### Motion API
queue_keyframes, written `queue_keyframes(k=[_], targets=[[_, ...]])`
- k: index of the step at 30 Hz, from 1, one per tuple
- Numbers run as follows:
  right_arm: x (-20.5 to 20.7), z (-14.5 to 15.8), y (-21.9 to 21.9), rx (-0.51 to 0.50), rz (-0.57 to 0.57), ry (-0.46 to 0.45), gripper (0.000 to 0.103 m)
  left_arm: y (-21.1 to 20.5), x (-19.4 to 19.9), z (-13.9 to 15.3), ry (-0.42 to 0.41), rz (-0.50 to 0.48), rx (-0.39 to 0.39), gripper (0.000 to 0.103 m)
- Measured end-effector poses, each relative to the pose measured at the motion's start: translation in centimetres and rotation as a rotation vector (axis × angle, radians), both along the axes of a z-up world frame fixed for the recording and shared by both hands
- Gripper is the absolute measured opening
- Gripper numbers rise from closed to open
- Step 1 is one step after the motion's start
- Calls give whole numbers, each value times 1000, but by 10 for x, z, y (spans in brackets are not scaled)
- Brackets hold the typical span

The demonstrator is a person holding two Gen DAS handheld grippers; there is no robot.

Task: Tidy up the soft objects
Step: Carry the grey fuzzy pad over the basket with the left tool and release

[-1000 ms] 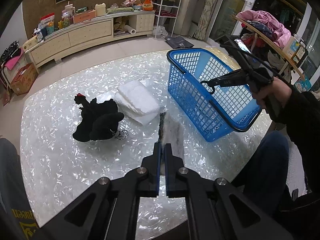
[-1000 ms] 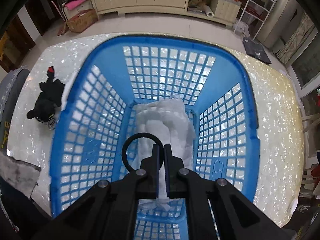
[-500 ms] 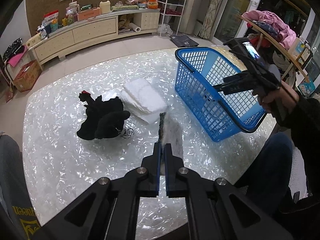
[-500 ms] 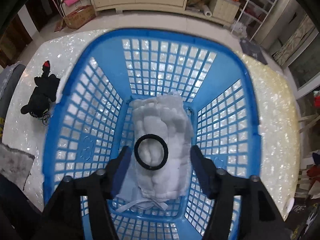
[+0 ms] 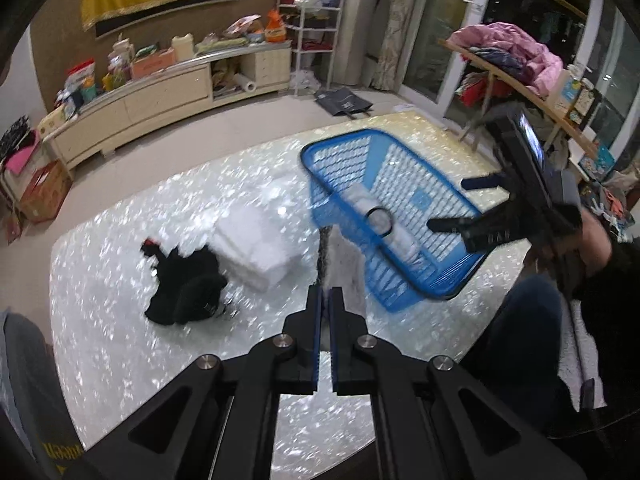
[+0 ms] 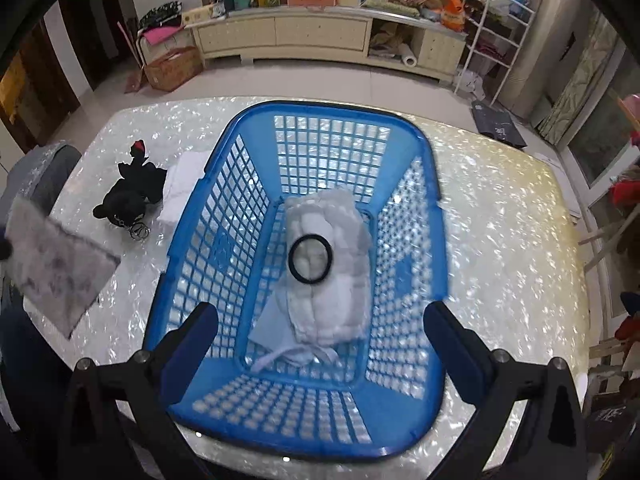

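A blue basket (image 6: 424, 136) (image 5: 456, 200) stands on the pearly table. In it lies a white cloth bundle (image 6: 332, 272) with a black hair tie (image 6: 310, 258) on top. My right gripper (image 6: 320, 328) (image 5: 464, 204) is open and empty above the basket's near end. My left gripper (image 5: 325, 292) is shut on a grey fuzzy cloth (image 5: 340, 264) (image 6: 56, 264), held above the table left of the basket. A black plush toy (image 5: 184, 284) (image 6: 132, 192) and a white folded pad (image 5: 256, 244) (image 6: 180, 188) lie on the table.
The table edge (image 5: 360, 444) is close in front of me. A metal key ring (image 6: 138, 232) lies by the plush. A long cabinet (image 6: 304, 36), a cardboard box (image 6: 172, 68) and a white shelf rack (image 6: 496, 28) stand on the floor behind.
My right gripper opened and let the hair tie fall onto the white bundle, then drew back and up. My left gripper rose a little with the grey cloth.
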State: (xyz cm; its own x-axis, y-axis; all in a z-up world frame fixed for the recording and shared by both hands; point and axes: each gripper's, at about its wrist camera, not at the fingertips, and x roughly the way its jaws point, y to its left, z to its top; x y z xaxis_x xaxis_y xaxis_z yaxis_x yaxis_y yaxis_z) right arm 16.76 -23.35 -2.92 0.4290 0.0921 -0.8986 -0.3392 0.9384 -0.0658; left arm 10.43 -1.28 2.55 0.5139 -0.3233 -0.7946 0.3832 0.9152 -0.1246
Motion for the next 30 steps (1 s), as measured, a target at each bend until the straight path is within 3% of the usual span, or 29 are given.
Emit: queue_keyframes(k=[6, 12, 30], targets=[[-14, 6, -31, 46, -46, -22, 103, -35, 11, 21, -25, -76, -2, 2], [-22, 6, -57, 85, -105, -31, 103, -77, 27, 21, -12, -156, -5, 2], [-18, -16, -78, 152, -181, -15, 103, -163, 89, -51, 118, -274, 49, 2]])
